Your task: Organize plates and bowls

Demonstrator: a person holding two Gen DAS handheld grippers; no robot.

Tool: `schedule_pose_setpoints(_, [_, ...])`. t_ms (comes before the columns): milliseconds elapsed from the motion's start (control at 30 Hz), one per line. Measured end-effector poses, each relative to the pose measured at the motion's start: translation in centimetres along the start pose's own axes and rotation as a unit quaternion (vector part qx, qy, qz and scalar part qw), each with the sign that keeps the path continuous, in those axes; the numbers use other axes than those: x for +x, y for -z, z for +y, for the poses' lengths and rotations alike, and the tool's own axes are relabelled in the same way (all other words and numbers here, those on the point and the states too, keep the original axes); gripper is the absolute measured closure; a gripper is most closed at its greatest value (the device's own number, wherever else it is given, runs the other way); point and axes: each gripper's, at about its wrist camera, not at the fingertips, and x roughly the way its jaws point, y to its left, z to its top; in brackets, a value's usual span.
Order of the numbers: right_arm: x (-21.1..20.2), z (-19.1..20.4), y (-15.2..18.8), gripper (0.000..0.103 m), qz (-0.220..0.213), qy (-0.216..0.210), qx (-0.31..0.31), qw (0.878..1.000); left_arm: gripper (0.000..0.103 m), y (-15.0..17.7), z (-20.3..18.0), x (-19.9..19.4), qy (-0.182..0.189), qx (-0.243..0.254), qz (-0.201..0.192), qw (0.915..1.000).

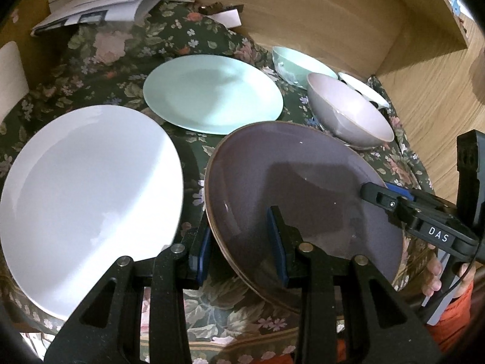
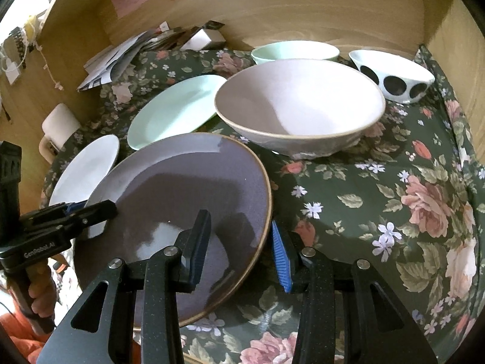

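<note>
On the floral cloth (image 2: 379,200) inside a wooden alcove sit three plates and three bowls. Farthest left lies one white plate (image 1: 88,200), flat on the cloth. Next, toward the back, comes one mint-green plate (image 1: 212,92), also flat and apart from the white one. Just right of the white plate is one purple-grey plate (image 2: 194,194) with a brown rim, tilted and held at both edges. The left gripper (image 1: 242,242) pinches its left rim — one blue pad on the upper face, the other below the edge. The right gripper (image 2: 242,239) grips the opposite rim the same way, its pads on either side of the edge. Further right stands one large pale pink bowl (image 2: 300,103), upright, close behind the purple-grey plate. Behind it sits one mint-green bowl (image 2: 294,50), and at the far right one white bowl (image 2: 394,82) with big black dots — tilted against the cloth. At the back left lies a pile of papers (image 1: 106,3).
</note>
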Motion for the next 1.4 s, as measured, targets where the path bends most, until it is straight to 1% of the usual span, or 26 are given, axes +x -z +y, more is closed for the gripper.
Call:
schedule_pose_setpoints(300, [0.2, -0.5, 0.4, 0.067, 0.007, 0.006, 0.001, 1.000, 0.069, 0.2, -0.5, 0.6, -0.002, 0.010, 0.005, 0.9999])
schedule_pose_setpoints(367, [0.2, -0.4, 0.4, 0.065, 0.009, 0.007, -0.003, 1.000, 0.069, 0.2, -0.4, 0.8, -0.001, 0.008, 0.007, 0.9999])
schedule_pose_setpoints(433, [0.3, -0.2, 0.5, 0.065, 0.009, 0.012, -0.007, 1.000, 0.069, 0.2, -0.5, 0.8, -0.002, 0.012, 0.008, 0.9999])
schedule_pose_setpoints(533, [0.2, 0.3, 0.5, 0.065, 0.002, 0.030, -0.023, 0.999, 0.069, 0.2, -0.5, 0.7, -0.014, 0.016, 0.001, 0.9998])
schedule_pose_setpoints(600, [-0.2, 0.6, 0.4, 0.061, -0.008, 0.047, -0.036, 0.998, 0.069, 0.2, -0.4, 0.4, -0.019, 0.017, -0.009, 0.9996])
schedule_pose_setpoints(667, [-0.8, 1.0, 0.3, 0.051, -0.021, 0.063, -0.048, 0.997, 0.068, 0.0, -0.4, -0.2, -0.024, 0.020, -0.021, 0.9993])
schedule_pose_setpoints(700, [-1.1, 1.1, 0.3, 0.049, -0.028, 0.068, -0.053, 0.996, 0.065, -0.1, -0.4, -0.6, -0.027, 0.022, -0.029, 0.9990])
schedule_pose_setpoints(733, [-1.4, 1.3, 0.2, 0.045, -0.034, 0.073, -0.057, 0.995, 0.059, -0.3, -0.4, -1.0, -0.029, 0.023, -0.037, 0.9986])
schedule_pose_setpoints(833, [-2.2, 1.9, -0.1, 0.043, -0.051, 0.082, -0.071, 0.993, 0.047, -0.7, -0.3, -2.3, -0.038, 0.025, -0.067, 0.9967])
schedule_pose_setpoints(900, [-2.6, 2.2, -0.3, 0.041, -0.060, 0.080, -0.075, 0.992, 0.043, -1.0, -0.2, -3.3, -0.046, 0.027, -0.087, 0.9948])
schedule_pose_setpoints(1000, [-3.1, 2.8, -0.7, 0.039, -0.072, 0.071, -0.075, 0.992, 0.042, -1.4, 0.4, -4.7, -0.056, 0.023, -0.111, 0.9920])
schedule_pose_setpoints(1133, [-3.3, 4.1, -1.3, 0.038, -0.084, 0.053, -0.079, 0.992, 0.042, -1.4, 1.6, -6.1, -0.069, 0.019, -0.130, 0.9890])
schedule_pose_setpoints(1267, [-3.1, 5.7, -1.9, 0.036, -0.093, 0.032, -0.089, 0.991, 0.041, -1.2, 3.1, -7.1, -0.096, 0.014, -0.146, 0.9845])
schedule_pose_setpoints(1300, [-2.9, 6.1, -2.1, 0.035, -0.094, 0.025, -0.091, 0.991, 0.037, -1.0, 3.8, -7.4, -0.101, 0.008, -0.149, 0.9836])
schedule_pose_setpoints(1333, [-2.8, 6.5, -2.2, 0.034, -0.095, 0.018, -0.094, 0.991, 0.028, -0.9, 4.3, -7.6, -0.106, 0.003, -0.149, 0.9832])
schedule_pose_setpoints(1400, [-2.4, 7.3, -2.7, 0.033, -0.096, 0.004, -0.098, 0.991, 0.019, -0.6, 5.4, -8.2, -0.114, -0.008, -0.153, 0.9816])
